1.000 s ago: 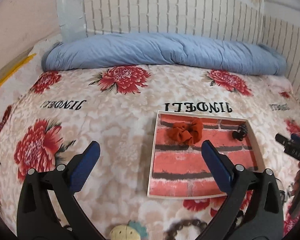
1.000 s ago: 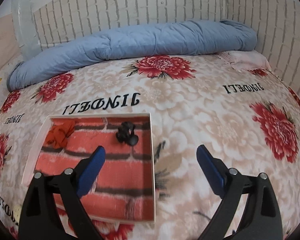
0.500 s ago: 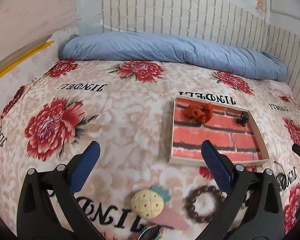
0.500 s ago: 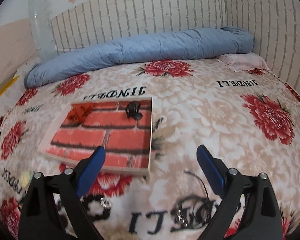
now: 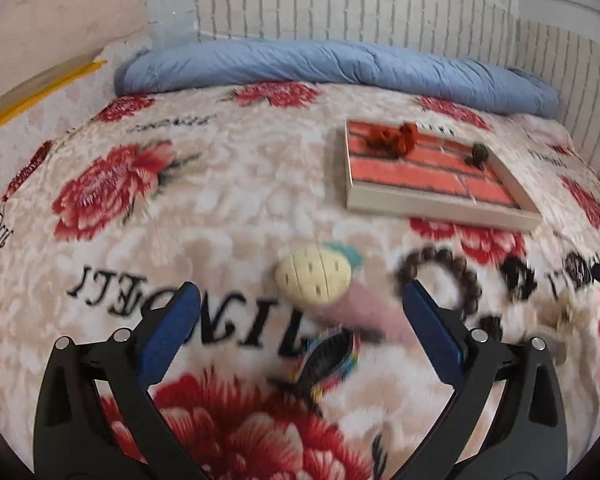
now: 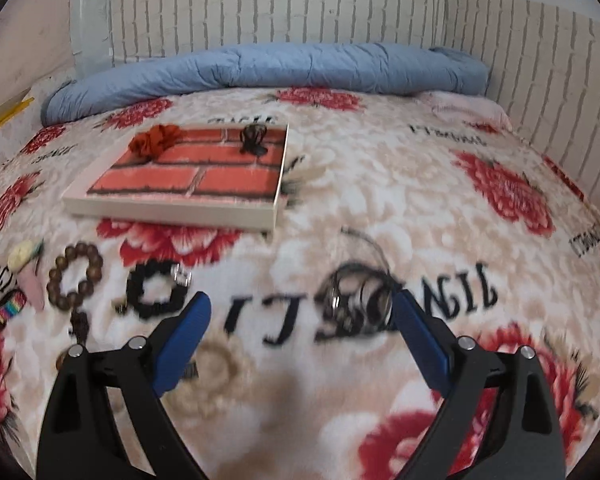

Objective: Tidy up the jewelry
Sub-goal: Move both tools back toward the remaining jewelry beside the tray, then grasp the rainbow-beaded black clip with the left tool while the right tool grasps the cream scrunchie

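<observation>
We have drawn both hand-held grippers, left [image 5: 298, 328] and right [image 6: 300, 326], back toward the bed's near edge; both gape wide and hold nothing. The tray [image 6: 172, 206], mid-bed, already carries the red scrunchie [image 6: 156, 142] and a black clip [image 6: 254, 138]. Loose pieces are now in reach: pineapple clip [image 5: 314, 278], bead bracelet [image 6: 76, 276], black scrunchie [image 6: 156, 290] and coiled necklace [image 6: 358, 304], unobstructed.
</observation>
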Tool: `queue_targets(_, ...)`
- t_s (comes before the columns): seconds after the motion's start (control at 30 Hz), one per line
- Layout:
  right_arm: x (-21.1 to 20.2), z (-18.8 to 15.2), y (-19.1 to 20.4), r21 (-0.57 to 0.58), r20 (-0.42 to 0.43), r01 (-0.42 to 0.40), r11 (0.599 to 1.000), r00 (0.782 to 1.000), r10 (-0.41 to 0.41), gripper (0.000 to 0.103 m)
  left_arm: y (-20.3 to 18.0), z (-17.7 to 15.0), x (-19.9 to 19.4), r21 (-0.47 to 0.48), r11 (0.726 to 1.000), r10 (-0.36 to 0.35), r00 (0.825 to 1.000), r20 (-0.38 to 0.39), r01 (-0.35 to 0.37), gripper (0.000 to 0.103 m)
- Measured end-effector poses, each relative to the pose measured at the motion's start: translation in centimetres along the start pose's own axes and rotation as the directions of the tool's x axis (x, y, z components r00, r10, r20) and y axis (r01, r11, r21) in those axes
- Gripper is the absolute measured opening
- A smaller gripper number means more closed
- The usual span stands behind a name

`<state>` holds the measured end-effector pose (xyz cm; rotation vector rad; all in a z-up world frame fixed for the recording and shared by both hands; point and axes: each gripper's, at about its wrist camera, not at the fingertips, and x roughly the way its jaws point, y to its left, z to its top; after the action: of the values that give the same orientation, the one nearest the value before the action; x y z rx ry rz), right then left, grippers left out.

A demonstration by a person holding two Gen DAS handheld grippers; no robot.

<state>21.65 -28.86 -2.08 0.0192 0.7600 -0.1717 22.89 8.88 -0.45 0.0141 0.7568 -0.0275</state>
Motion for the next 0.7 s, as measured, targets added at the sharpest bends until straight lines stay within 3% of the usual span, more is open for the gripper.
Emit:
queue_targets(0.2, 0.3, -2.4, -0.1, 0.021, -0.013, -0.009, 1.0, 1.0, 0.009, 0.09, -0.3, -3.0, 0.9, 0.018, 1.0, -0.005, 0.999, -0.039, 0.006, 0.098)
queue_targets(0.47, 1.0, -3.2, 1.1, 0.009, -0.041, -0.042, 0.999, 0.998, 0.042, 0.089, -1.0, -4.0, 1.6, 0.036, 0.999, 0.007, 0.999, -0.053, -0.005, 0.098)
queue_targets(0.7, 2.9, -3.6, 1.9, -0.005, -0.107, -0.057, 0.998, 0.993, 0.056, 0.067, -1.2, -4.3, 3.0, 0.038, 0.999, -0.014, 0.995, -0.101, 0.018, 0.096)
